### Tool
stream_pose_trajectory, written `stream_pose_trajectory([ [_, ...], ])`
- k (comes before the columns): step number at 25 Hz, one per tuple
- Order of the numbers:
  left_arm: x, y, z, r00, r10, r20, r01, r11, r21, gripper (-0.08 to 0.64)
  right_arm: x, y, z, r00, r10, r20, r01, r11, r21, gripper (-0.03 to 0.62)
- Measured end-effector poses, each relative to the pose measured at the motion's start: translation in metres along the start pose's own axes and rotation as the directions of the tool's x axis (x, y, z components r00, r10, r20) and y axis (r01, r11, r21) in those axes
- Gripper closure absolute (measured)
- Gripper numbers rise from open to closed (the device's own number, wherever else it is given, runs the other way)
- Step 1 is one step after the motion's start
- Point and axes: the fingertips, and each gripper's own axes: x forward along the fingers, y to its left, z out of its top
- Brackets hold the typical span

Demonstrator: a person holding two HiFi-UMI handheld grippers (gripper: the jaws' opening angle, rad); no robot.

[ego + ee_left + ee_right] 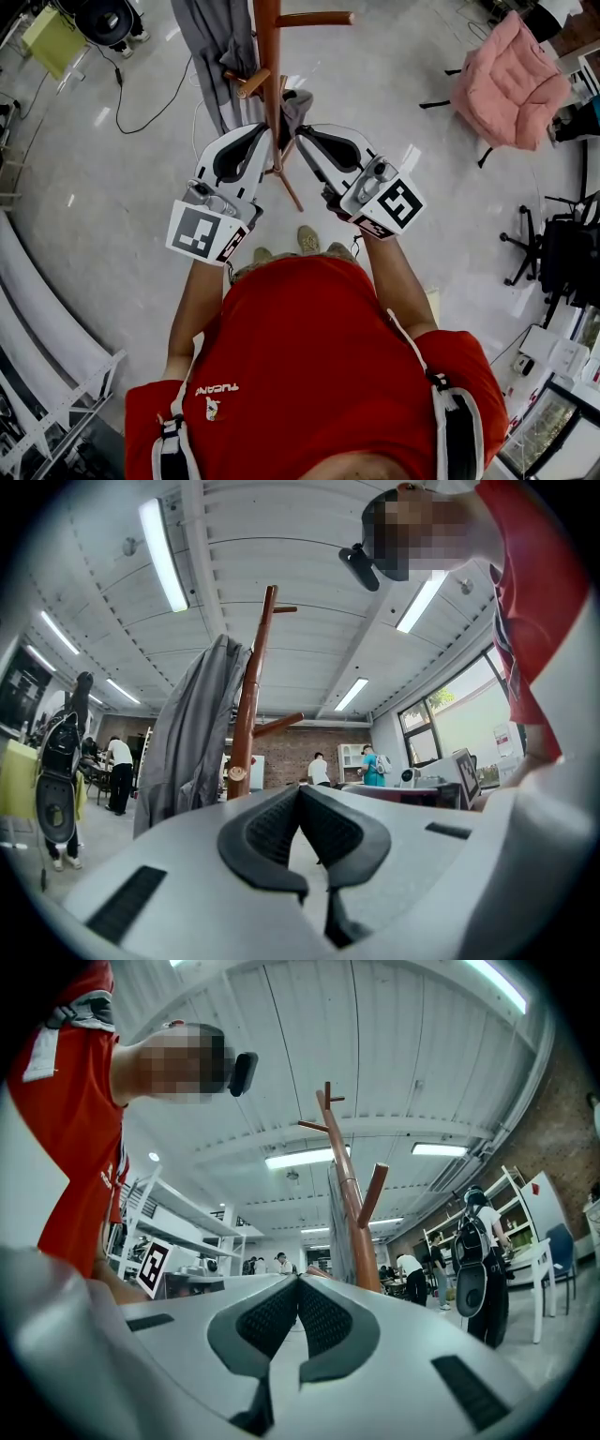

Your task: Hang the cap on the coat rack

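The brown wooden coat rack (270,56) stands straight ahead, with a grey garment (211,47) hanging on its left side. A dark grey cap-like thing (296,103) shows just right of the pole, low down; whether it hangs on a peg I cannot tell. My left gripper (265,131) and right gripper (302,131) point at the pole from either side, tips close together. Both are shut with nothing between the jaws. From the left gripper (300,787) I see the pole (248,714) and garment (192,733). The right gripper (298,1279) sees the pole (349,1194) too.
A pink padded chair (511,80) stands at the back right and a black office chair (562,253) at the right. A cable (141,112) trails over the floor at the back left near a yellow-green box (52,37). People (120,771) stand in the room's background.
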Motion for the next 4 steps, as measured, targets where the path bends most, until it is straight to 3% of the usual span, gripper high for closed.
stream_pose_trajectory([
  [4,0.0016,-0.0025,-0.0001,1.000,-0.004,0.000,0.004,1.000,0.001,0.551,-0.0012,-0.0005,-0.0015,1.000,0.006,-0.005,-0.006,1.000,0.007,0.569],
])
